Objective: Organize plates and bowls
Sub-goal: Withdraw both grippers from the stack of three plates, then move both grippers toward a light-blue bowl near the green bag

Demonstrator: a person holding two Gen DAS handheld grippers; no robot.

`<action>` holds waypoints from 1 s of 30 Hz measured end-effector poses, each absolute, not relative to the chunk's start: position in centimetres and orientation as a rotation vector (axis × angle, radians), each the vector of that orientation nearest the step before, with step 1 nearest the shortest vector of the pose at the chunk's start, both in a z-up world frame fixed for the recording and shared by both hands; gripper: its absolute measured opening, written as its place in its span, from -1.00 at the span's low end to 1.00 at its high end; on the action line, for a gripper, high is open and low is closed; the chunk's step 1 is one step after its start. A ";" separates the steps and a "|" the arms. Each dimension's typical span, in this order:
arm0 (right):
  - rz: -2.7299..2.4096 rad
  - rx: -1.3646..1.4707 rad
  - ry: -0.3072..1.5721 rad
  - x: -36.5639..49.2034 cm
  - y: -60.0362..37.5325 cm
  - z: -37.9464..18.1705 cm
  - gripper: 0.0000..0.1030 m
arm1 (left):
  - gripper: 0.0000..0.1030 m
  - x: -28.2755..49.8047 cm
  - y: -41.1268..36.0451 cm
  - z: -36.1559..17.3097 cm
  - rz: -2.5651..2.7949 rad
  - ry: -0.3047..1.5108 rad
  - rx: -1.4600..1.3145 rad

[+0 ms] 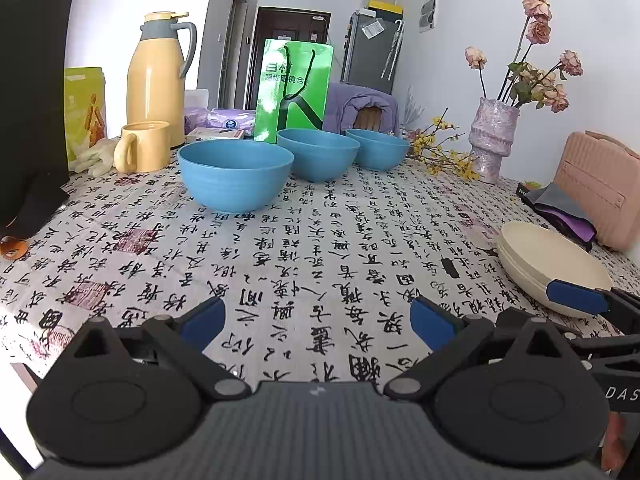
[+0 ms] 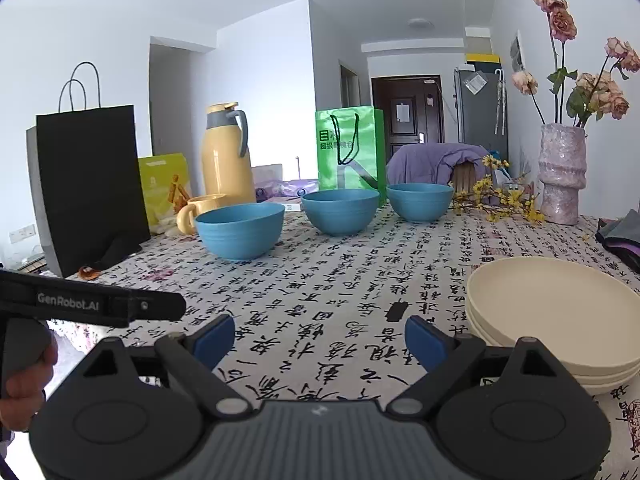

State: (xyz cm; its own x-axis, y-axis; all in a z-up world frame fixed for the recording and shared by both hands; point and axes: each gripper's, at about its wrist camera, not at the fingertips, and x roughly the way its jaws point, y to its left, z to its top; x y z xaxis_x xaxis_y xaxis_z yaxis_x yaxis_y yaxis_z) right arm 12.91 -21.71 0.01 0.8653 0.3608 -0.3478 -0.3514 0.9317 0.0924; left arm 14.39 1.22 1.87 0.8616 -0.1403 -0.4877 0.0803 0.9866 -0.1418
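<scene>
Three blue bowls stand apart in a row at the back of the table: left (image 1: 236, 174) (image 2: 239, 230), middle (image 1: 318, 153) (image 2: 340, 211), right (image 1: 377, 153) (image 2: 419, 201). A stack of cream plates (image 1: 552, 266) (image 2: 556, 316) sits at the right. My left gripper (image 1: 318, 322) is open and empty over the tablecloth near the front edge. My right gripper (image 2: 320, 340) is open and empty, just left of the plates; one of its blue fingers (image 1: 578, 298) shows beside the plate stack in the left wrist view.
A yellow thermos (image 1: 158, 80), yellow mug (image 1: 142, 147), black paper bag (image 2: 90, 184) and green bag (image 1: 294, 90) stand at the back and left. A vase with flowers (image 1: 490, 142) and a pink case (image 1: 600, 188) stand at the right. The table carries a calligraphy cloth (image 1: 320, 248).
</scene>
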 end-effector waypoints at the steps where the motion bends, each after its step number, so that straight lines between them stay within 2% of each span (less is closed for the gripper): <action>1: 0.367 0.028 0.371 13.1 -21.8 0.1 0.78 | 0.96 14.6 1.2 1.9 -0.119 0.521 -0.118; 12: 0.251 0.118 0.410 19.0 -24.3 2.3 0.78 | 0.96 21.2 -0.8 4.7 -0.191 0.500 -0.093; 24: 0.192 0.096 0.360 28.6 -27.3 6.2 0.78 | 0.96 32.6 -3.3 7.1 -0.233 0.506 -0.093; 30: 0.239 0.115 0.397 34.7 -28.2 8.5 0.78 | 0.92 39.5 -4.6 8.4 -0.231 0.550 -0.067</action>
